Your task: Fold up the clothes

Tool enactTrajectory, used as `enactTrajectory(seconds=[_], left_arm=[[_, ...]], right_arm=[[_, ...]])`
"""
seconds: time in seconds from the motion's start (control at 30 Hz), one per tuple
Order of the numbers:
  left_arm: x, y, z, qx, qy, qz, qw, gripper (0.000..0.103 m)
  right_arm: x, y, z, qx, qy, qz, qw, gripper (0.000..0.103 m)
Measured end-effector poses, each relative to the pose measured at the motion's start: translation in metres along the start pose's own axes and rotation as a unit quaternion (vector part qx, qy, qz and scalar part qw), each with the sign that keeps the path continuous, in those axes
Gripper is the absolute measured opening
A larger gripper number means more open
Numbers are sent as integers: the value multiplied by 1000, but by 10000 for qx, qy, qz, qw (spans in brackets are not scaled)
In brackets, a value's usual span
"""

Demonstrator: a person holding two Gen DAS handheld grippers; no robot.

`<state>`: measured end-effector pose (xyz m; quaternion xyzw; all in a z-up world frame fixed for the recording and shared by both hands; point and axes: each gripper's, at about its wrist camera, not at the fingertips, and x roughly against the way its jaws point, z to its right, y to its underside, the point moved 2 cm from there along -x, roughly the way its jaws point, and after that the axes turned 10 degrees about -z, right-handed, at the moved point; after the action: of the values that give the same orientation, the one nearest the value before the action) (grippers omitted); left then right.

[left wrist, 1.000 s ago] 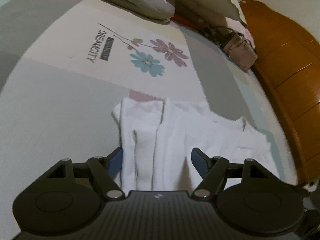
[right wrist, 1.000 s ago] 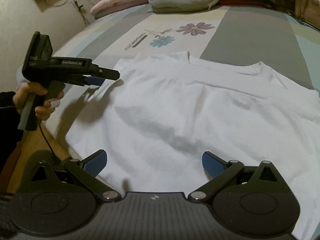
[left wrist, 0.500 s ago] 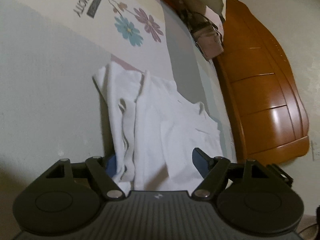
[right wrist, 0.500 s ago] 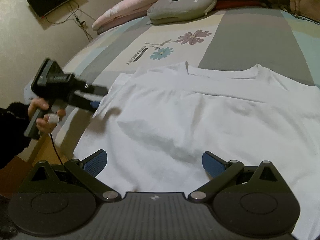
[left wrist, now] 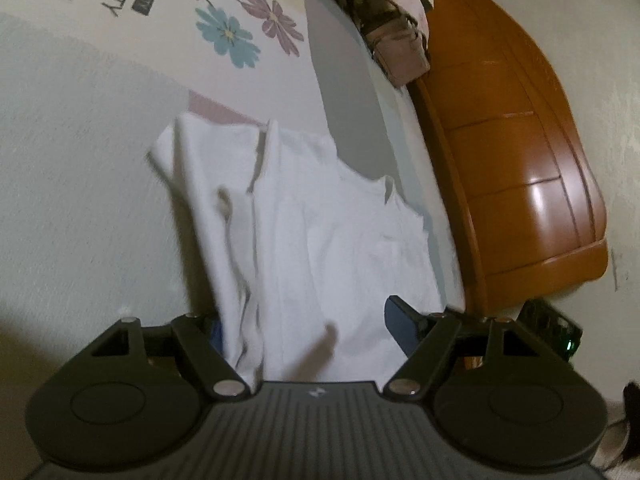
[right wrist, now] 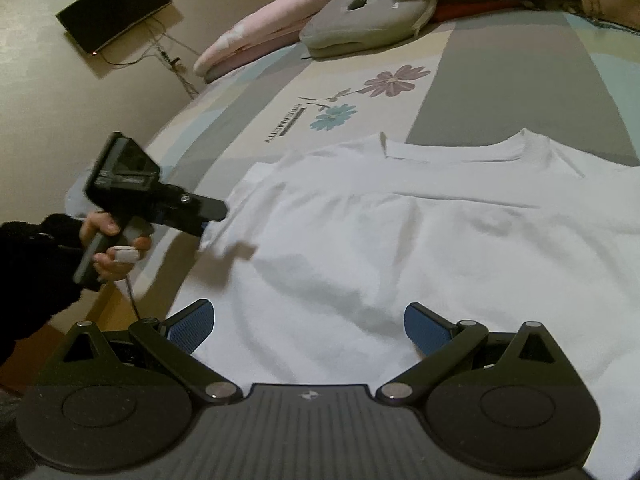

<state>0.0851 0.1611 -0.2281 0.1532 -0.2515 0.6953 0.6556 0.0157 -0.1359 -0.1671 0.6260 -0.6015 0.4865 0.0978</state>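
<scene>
**White T-shirt spread on the bed, both grippers at its edges**

A white T-shirt (right wrist: 420, 248) lies flat on a patchwork bedspread (right wrist: 500, 72) printed with two flowers and a line of lettering; its neckline points toward the pillows. A grey cushion (right wrist: 372, 12) and a pink pillow (right wrist: 264, 36) rest at the head of the bed, and a dark flat screen (right wrist: 114, 8) hangs on the wall beyond. An orange-brown wooden headboard (left wrist: 516, 160) runs along the far side in the left wrist view.

The left gripper (left wrist: 304, 326), held by a hand (right wrist: 114, 248) in a dark sleeve (right wrist: 28, 280), is at the shirt's sleeve end. Its jaws stand wide, with a bunched fold of the sleeve cloth lying between them beside one blue pad; whether that pad touches the cloth cannot be told, and the other pad stands clear of it.

The right gripper (right wrist: 310, 326) hovers over the shirt's lower hem, jaws likewise wide apart, with flat cloth beneath and nothing pinched.
</scene>
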Motion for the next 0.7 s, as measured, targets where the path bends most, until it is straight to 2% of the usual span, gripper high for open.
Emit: enactTrajectory(seconds=[0.17,0.2,0.27,0.37,0.53,0.63,0.7], left_arm=[[-16,-19,13,-330,-133,-9,9994,81],[-18,-20,15,-363,-159,-17,9992,78],[-15,-15,17,-338,-414,5,9986,63],[-13,-7,24,-357,-834,-50,9959,50],[-19,-6,38,-749,-1752,-87,9816,26],[-18,-6,36,-648,-1853,-48,9805,25],[-17,-4,36,-643,-1899,-18,9797,25]], right_arm=[[-2,-5,1,-98,-6,150,9998,103],[-2,-6,2,-137,8,179,9997,103],[-3,-7,4,-212,48,226,9995,103],[-2,-10,8,-310,88,348,9989,103],[-6,-27,15,-629,285,565,9960,103],[-17,-37,17,-939,416,527,9933,103],[-27,-41,19,-1141,331,489,9917,103]])
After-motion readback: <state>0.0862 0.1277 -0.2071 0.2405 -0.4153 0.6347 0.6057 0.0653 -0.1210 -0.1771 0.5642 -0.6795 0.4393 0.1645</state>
